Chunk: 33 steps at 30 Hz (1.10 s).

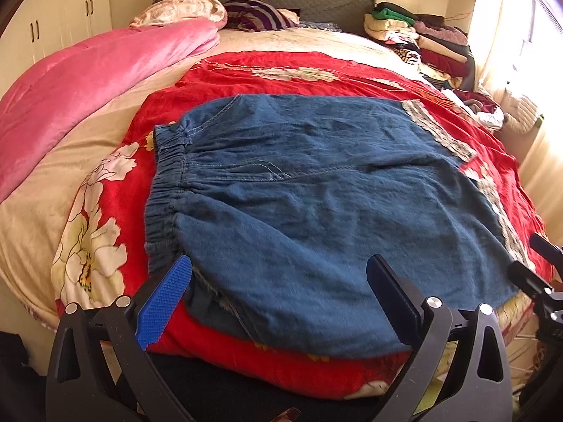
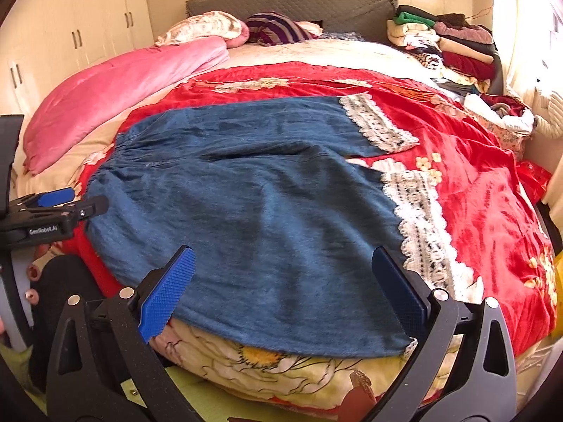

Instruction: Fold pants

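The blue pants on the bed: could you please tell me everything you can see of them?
The blue pants look like soft denim, with a gathered elastic waistband at the left and white lace trim on both leg ends at the right. They lie spread flat and unfolded, legs side by side, on the red flowered blanket, their near edge at the bed's front. The left gripper and right gripper are open at that near edge, gripping nothing.
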Tool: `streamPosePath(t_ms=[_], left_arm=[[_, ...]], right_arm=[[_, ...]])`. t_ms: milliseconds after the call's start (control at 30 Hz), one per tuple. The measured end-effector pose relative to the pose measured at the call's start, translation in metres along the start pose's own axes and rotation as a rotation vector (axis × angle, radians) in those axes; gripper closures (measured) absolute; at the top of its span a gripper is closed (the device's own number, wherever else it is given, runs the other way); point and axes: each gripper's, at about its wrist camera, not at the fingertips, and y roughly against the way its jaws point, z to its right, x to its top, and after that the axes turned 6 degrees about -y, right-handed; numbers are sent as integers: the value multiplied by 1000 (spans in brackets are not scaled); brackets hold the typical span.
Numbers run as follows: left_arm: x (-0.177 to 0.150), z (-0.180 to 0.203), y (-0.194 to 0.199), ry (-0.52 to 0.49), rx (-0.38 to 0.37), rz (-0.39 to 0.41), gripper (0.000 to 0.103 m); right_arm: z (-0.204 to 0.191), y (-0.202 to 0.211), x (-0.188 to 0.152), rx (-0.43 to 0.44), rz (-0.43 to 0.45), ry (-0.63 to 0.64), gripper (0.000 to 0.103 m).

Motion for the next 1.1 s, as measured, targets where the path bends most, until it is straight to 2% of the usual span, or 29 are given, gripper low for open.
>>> streamPosePath(t_ms=[200,367,533,600,700,800,833,867,900,933,1000,1100], left_arm=[[6,-17,-24,14,69,-33,4],[-1,-35,-45,39,85,-96,4],[-9,-36,-58,22,98,-116,4],[-10,-38,-59,30,87,-119,4],[-12,-43,-60,56,66,-120,4],[-12,-42,-60,59,66,-121,4],[-12,-42,-60,59,66,-121,4],[-12,-42,-60,59,66,-122,4],[-12,-42,-60,60,65,-122,4],[-12,-41,-60,61,65,-122,4],[-12,-42,-59,62,64,-123,4],[-12,-42,-60,65,61,-124,4]], right_arm=[[17,-7,12,-43,8,-16,8],[42,-19,30,-93,22,-26,8],[107,-38,64,-50,-7,-178,8],[131,-48,76,-72,-8,-179,8],[149,-72,85,-100,-66,-127,10],[160,-95,86,-89,-126,-97,41],[162,-99,84,-61,-140,-102,45],[164,-104,82,-27,-156,-108,55],[163,-109,80,7,-176,-104,68],[161,-111,78,36,-186,-93,86],[158,-111,76,91,-195,-80,91],[163,-103,81,62,-156,-97,92]])
